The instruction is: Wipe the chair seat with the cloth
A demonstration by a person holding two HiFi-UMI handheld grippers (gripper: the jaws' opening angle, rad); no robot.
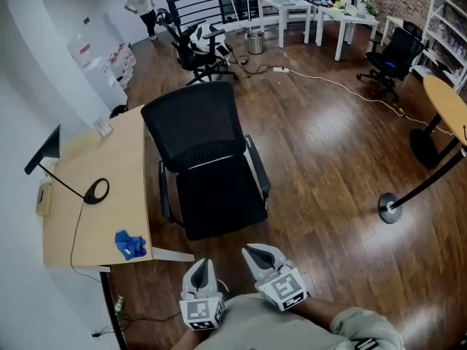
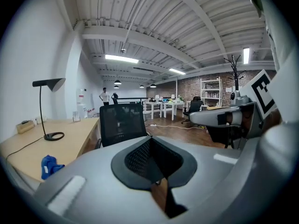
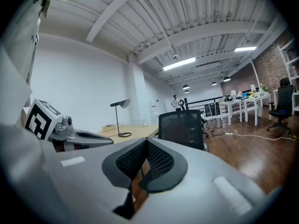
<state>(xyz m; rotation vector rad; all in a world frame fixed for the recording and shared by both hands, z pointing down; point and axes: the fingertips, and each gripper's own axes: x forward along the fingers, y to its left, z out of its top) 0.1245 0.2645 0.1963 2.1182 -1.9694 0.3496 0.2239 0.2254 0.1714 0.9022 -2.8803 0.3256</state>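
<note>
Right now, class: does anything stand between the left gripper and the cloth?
Nothing visible does. The cloth lies uncovered near the corner of the desk, left of the left gripper, with open space between them.

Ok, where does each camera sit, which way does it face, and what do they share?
Head view: on the person's head, looking steeply down at the chair, desk and blue cloth; left gripper, right gripper and a sleeve show below.
Left gripper view: on that gripper, roughly level over its shut jaws toward the chair; right gripper at right.
Right gripper view: on that gripper, level toward the chair; left gripper at left.
Shared: all show chair, desk and lamp.
</note>
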